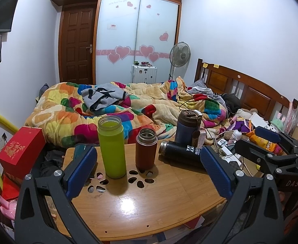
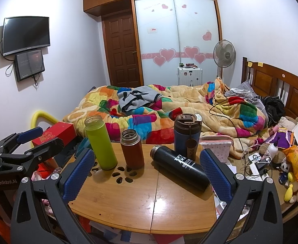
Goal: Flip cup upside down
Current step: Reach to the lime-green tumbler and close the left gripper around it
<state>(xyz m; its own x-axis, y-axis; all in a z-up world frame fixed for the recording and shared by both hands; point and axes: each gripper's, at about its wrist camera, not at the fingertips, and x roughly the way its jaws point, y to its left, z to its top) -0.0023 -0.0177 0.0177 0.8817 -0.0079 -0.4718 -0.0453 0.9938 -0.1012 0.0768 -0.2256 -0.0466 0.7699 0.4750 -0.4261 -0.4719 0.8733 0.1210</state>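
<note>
Four cups are on a small wooden table [image 1: 149,199] [image 2: 128,199]. A tall green cup [image 1: 111,146] [image 2: 100,142] stands upright and open at the left. A short red-brown cup [image 1: 146,148] [image 2: 132,148] stands upright and open beside it. A black cup [image 1: 180,154] [image 2: 180,166] lies on its side. A dark blue lidded cup [image 1: 186,129] [image 2: 186,134] stands behind it. My left gripper [image 1: 149,170] is open and empty, short of the green and red-brown cups. My right gripper [image 2: 147,172] is open and empty, with the black cup just ahead between its fingers.
A bed with a colourful quilt [image 1: 112,109] lies behind the table. A red box [image 1: 21,148] stands at the left. Snack bags, toys and cables [image 2: 281,158] clutter the right side. Each gripper shows at the edge of the other's view.
</note>
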